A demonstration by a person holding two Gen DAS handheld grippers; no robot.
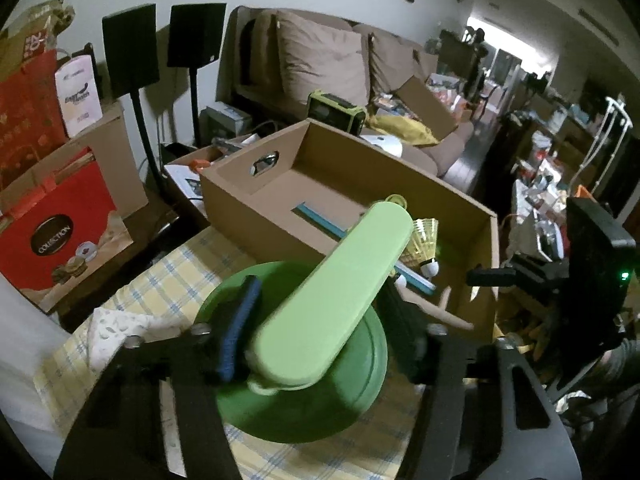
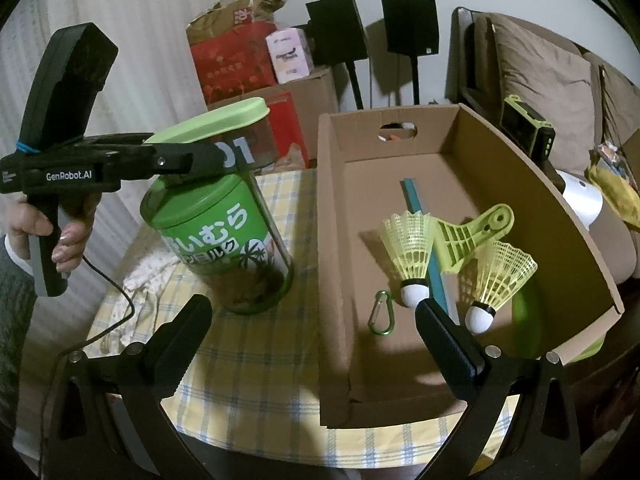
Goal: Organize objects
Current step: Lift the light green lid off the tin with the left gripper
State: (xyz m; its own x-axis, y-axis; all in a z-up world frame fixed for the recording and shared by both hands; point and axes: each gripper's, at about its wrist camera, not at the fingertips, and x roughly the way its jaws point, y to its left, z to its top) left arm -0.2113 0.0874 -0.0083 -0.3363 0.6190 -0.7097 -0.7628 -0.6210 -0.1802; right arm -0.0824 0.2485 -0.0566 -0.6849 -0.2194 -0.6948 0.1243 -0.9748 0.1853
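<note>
shuttlecocks (image 2: 412, 258) in cardboard box (image 2: 532, 184): two; carabiner (image 2: 381, 313): one; jar (image 2: 224, 236): one.

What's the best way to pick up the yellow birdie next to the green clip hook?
Pinch its white cork head, probably coming straight down. The shuttlecock lies flat in the cardboard box, head toward the near wall. The head looks solid; the yellow mesh skirt looks flimsy. Mind the blue strip beside it.

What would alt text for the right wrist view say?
The left gripper closes on a green jar's lid above a checked tablecloth. Beside it, a cardboard box holds two shuttlecocks, a carabiner and a green clip.
</note>
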